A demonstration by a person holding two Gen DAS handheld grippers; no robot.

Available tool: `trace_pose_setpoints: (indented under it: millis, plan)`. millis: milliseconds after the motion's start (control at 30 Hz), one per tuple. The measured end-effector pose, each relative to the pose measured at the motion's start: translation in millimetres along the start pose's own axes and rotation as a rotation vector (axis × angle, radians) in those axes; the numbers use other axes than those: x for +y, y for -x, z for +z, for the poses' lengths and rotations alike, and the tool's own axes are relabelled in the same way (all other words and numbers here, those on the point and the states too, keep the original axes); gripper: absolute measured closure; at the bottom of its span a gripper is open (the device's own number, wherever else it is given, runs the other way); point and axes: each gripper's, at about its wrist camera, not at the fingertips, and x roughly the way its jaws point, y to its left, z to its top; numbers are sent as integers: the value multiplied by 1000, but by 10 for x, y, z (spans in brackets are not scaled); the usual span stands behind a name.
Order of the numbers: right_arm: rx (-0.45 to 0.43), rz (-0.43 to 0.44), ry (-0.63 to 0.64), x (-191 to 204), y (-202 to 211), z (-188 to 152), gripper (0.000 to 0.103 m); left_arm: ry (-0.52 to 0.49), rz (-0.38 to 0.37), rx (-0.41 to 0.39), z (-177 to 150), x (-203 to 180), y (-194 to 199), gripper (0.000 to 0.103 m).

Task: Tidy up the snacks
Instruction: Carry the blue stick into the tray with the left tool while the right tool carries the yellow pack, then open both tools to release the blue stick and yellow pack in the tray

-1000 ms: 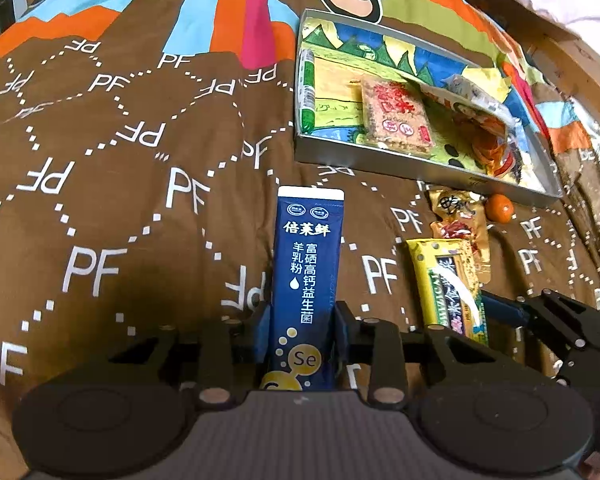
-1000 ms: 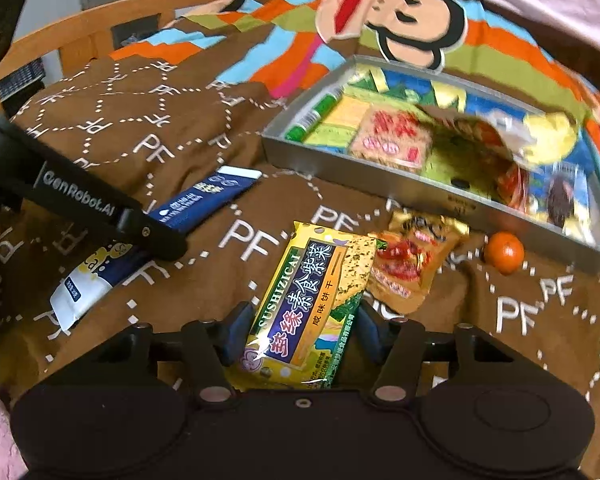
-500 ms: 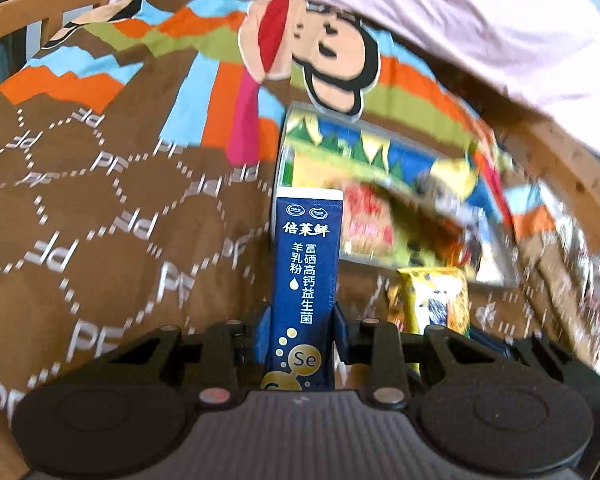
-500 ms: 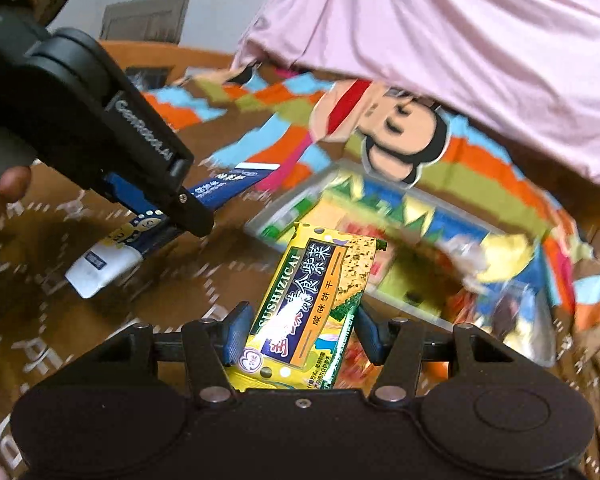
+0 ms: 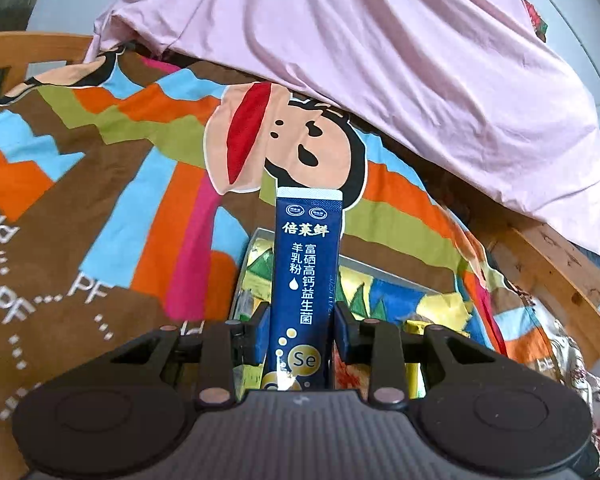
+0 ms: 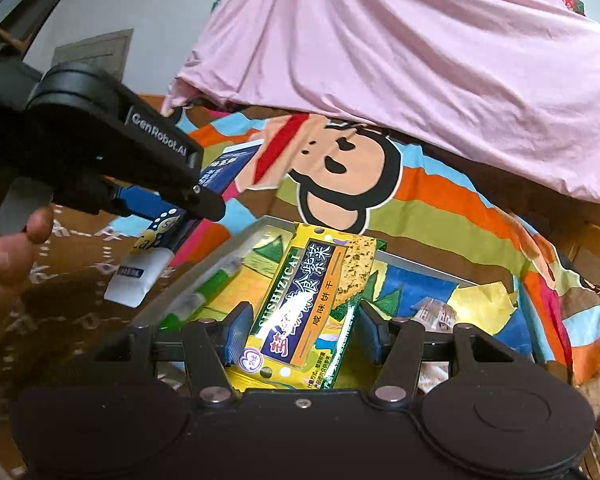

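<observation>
My left gripper (image 5: 300,326) is shut on a dark blue stick sachet (image 5: 306,276) with white Chinese print, held upright above the near left end of the metal snack tray (image 5: 384,266). My right gripper (image 6: 302,330) is shut on a yellow-green cracker packet (image 6: 312,304), held over the tray (image 6: 256,230). The right wrist view shows the left gripper (image 6: 204,200) and its sachet (image 6: 156,248) at left, held by a hand (image 6: 8,248). A green tube (image 6: 208,290) lies in the tray's left end.
The tray rests on a brown and striped cartoon-monkey blanket (image 5: 100,208). A pink sheet (image 5: 380,72) is heaped behind it. A wooden bed frame (image 5: 552,264) curves along the right. Yellow wrappers (image 6: 484,300) lie in the tray's right part.
Both grippers have lifted their packets off the blanket and moved forward over the tray. The views have tilted up toward the pink sheet.
</observation>
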Motion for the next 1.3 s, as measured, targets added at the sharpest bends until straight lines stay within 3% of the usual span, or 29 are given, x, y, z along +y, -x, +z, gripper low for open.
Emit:
trace_pose_setpoints:
  millis: [333,733,1000,1167,1300]
  plan:
    - [58,-69,65,13,-388,-196,46,-48,-16,42,-118,36,-406,67]
    - [96,-82,89,19,-418,-334,47,-103,50,103,-271,45,-541,67]
    - [97,-113,111,28,-417,-362,34,-105,75,131,-328,68,-593,65]
    - [99,-126,120,29,-394,-364,27,-107,76,123,-327,59,-558,46]
    - [99,-131,116,10,-316,-350,20,-96,67,131,-327,66,-505,40]
